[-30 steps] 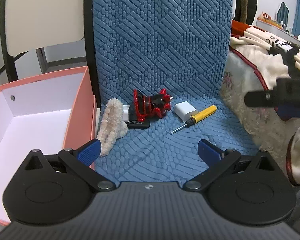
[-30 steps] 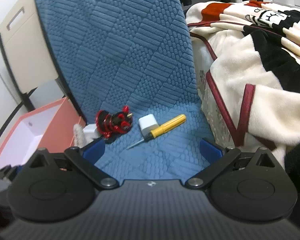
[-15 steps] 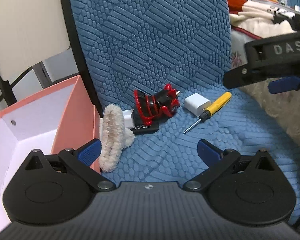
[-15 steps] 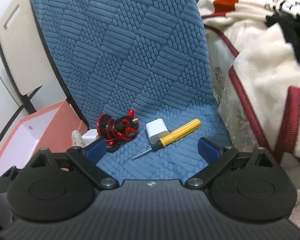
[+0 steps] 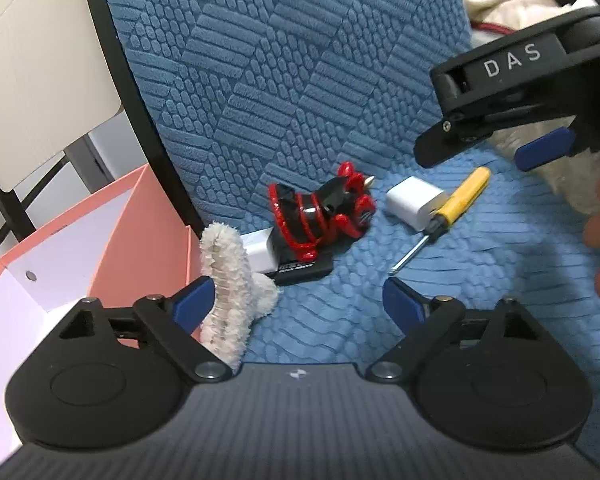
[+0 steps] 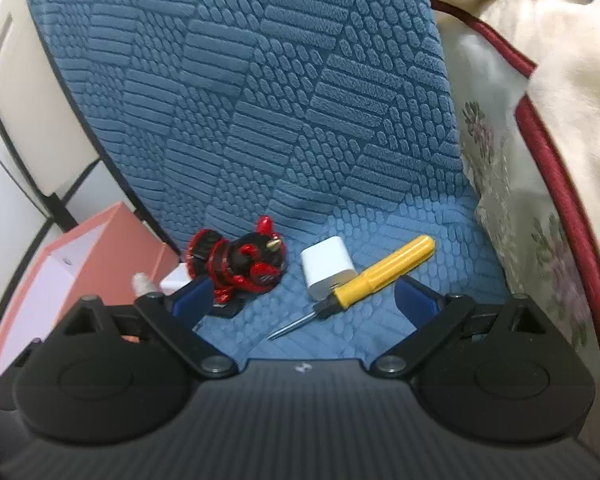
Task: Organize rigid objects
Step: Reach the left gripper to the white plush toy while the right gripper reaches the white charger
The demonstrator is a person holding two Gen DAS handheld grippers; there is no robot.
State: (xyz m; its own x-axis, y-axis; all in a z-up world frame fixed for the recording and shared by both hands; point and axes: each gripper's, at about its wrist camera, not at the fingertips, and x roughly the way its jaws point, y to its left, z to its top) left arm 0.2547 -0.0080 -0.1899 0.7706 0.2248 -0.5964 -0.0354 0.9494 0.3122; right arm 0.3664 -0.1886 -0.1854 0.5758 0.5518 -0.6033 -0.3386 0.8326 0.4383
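On the blue quilted chair cover, all places below are told from the red-and-black figurine at the foot of the backrest. Left of it, off the seat, stands the pink box, its white inside bare where it shows. Close left lies a fluffy cream brush; a white block and a flat black item touch it. Right of it sit the white charger and yellow screwdriver, touching. The left gripper hovers near its front, jaws closing, nothing between; the right gripper is spread over the screwdriver's tip, gripping nothing
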